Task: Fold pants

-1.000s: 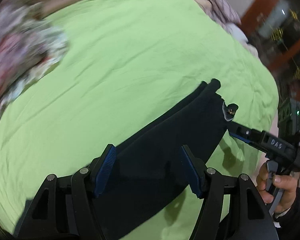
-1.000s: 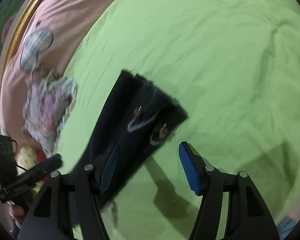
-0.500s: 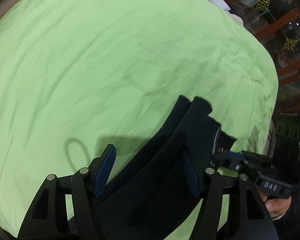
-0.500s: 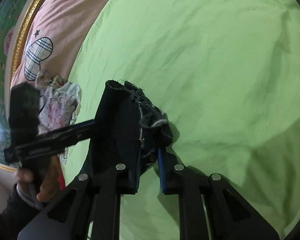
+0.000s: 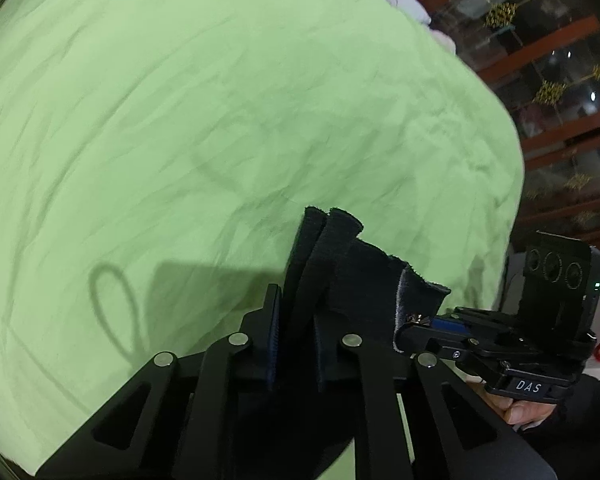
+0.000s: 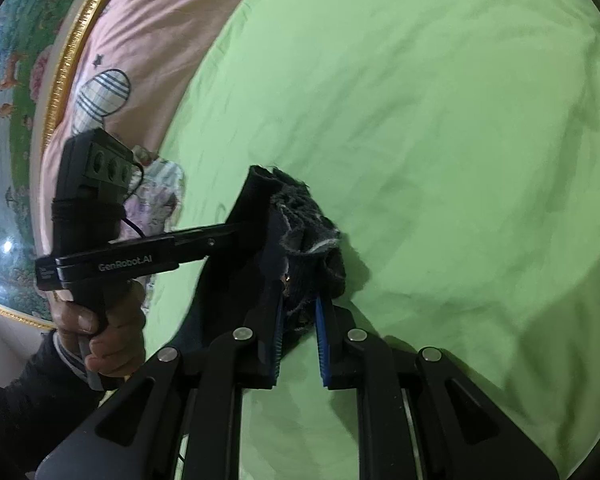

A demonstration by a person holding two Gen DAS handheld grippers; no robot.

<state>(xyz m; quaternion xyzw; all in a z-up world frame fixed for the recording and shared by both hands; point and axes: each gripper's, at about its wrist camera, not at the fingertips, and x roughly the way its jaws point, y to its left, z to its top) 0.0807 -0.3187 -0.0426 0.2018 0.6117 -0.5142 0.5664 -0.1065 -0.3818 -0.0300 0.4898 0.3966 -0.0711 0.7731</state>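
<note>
The dark navy pants (image 5: 340,264) lie on a green sheet (image 5: 220,120), their end bunched and lifted a little. My left gripper (image 5: 296,312) has its jaws closing, and its pads press on the folded edge of the pants. My right gripper (image 6: 298,308) is shut on the frayed waistband with the white drawstring, on the pants (image 6: 296,248). The two grippers sit side by side at the same end. In the left wrist view the right gripper (image 5: 416,322) pinches the cloth from the right. In the right wrist view the left gripper (image 6: 236,236) reaches in from the left.
The green sheet (image 6: 420,120) spreads wide beyond the pants. A pink blanket (image 6: 148,20), a floral cloth (image 6: 156,200) and a gold-framed picture (image 6: 12,80) lie to the left. A wooden glass cabinet (image 5: 560,80) stands past the bed's right edge. A hand (image 6: 100,320) holds the left gripper's handle.
My left gripper moved over to the pants' end and its jaws closed on the edge. My right gripper shut on the waistband and has since held still.
</note>
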